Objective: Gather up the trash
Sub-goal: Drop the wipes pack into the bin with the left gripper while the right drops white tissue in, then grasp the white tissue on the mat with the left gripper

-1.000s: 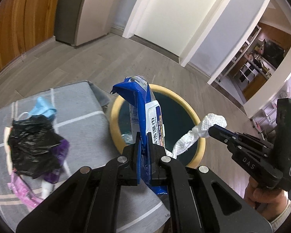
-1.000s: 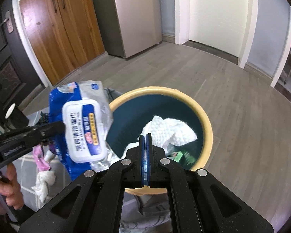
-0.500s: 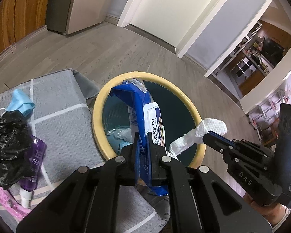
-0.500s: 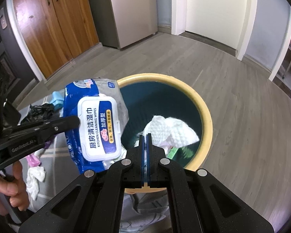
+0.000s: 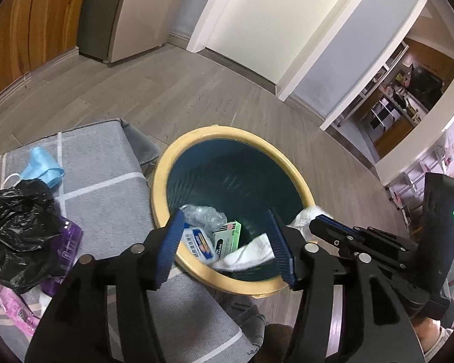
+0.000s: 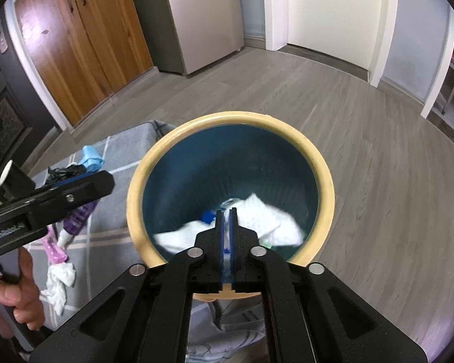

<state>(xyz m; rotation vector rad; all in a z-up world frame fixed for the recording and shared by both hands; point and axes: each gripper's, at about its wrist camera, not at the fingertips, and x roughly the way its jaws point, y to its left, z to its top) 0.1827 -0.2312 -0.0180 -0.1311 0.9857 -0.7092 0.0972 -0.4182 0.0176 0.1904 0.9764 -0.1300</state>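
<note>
A dark teal bin with a yellow rim [image 5: 166, 169] [image 6: 136, 190] stands on the floor beside a grey cushion. My left gripper [image 5: 227, 242] is open and empty above the bin's near rim. The blue wipes pack [image 5: 198, 243] lies inside the bin next to a green box [image 5: 228, 237] and clear plastic. My right gripper [image 6: 226, 220] is over the bin, its jaws a narrow gap apart. A white paper towel [image 6: 266, 220] [image 5: 251, 252] hangs blurred just in front of its fingertips; whether it is still pinched is unclear.
On the grey cushion [image 5: 106, 181] lie a black plastic bag [image 5: 21, 230], a blue face mask [image 5: 44, 171], a purple bottle [image 5: 66, 248], a pink wrapper [image 5: 12, 308] and a white tissue [image 6: 59, 281]. Wood floor, cabinets and a fridge stand behind.
My left gripper opened and the wipes pack dropped into the bin. My right gripper's jaws parted slightly and the white towel sags lower into the bin.
</note>
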